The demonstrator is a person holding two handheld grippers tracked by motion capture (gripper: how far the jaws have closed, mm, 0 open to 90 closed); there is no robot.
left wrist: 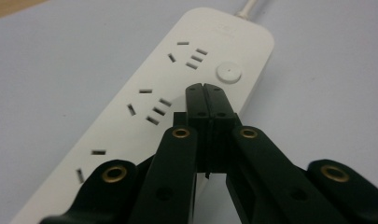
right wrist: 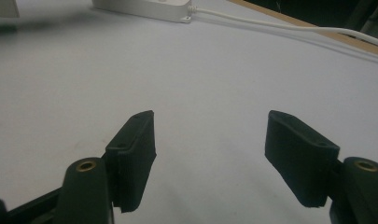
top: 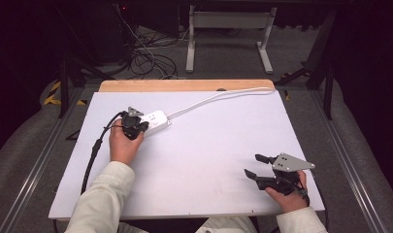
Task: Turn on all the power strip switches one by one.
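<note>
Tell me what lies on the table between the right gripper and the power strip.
Nothing: in the high view the white tabletop is bare between the right gripper and the power strip. The right gripper view shows the same empty stretch beyond its open jaws.

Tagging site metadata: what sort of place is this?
Likely a lab or data-collection workroom: a white board on a wooden table, loose black cables on the grey floor, and a white metal table frame against dark surroundings.

Power strip (left wrist: 144,116) — near end behind tongs, cut off
</note>
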